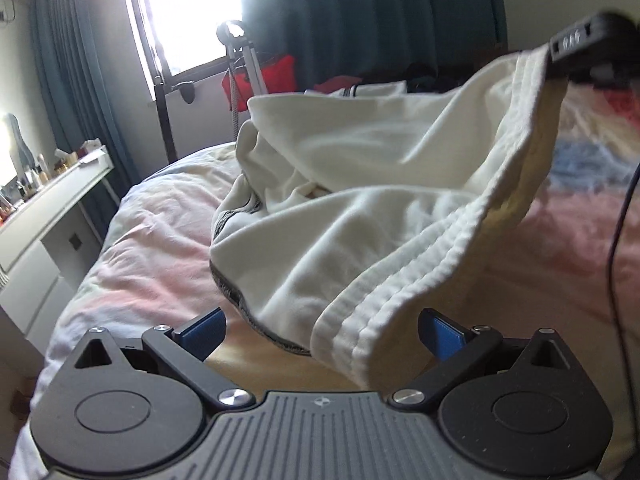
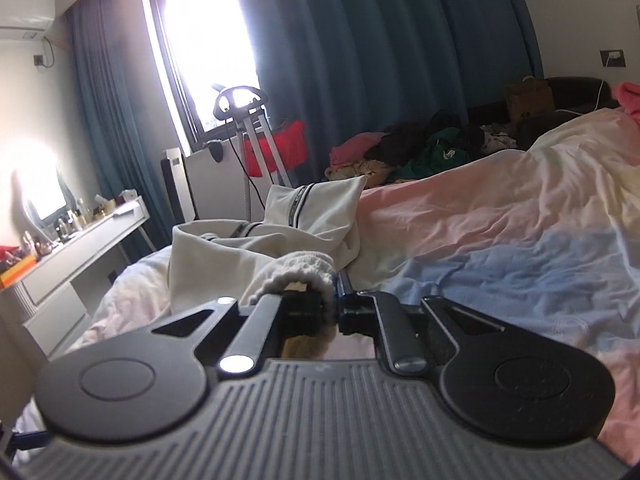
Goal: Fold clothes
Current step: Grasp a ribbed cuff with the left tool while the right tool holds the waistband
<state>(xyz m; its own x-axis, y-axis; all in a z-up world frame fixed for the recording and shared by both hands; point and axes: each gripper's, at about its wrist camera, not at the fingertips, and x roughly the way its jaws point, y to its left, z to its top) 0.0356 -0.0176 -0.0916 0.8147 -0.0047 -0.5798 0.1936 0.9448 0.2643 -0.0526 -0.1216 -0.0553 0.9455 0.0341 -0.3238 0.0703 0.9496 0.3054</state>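
A cream white garment [image 1: 360, 184] with a ribbed waistband and dark trim lies partly lifted on the bed. My left gripper [image 1: 320, 332] is open, its blue pads apart, with the waistband hem [image 1: 360, 336] lying between them, not pinched. My right gripper [image 2: 328, 300] is shut on the ribbed waistband [image 2: 300, 270] and holds it up; it shows in the left wrist view [image 1: 576, 52] at the upper right, lifting that corner. The rest of the garment [image 2: 256, 248] hangs crumpled ahead of the right gripper.
The bed [image 2: 500, 240] has a pink, blue and pale yellow cover. A white dresser [image 2: 92, 248] with bottles stands at the left. A garment steamer stand [image 2: 256, 128] is by the window. A pile of clothes [image 2: 400, 152] lies at the far side.
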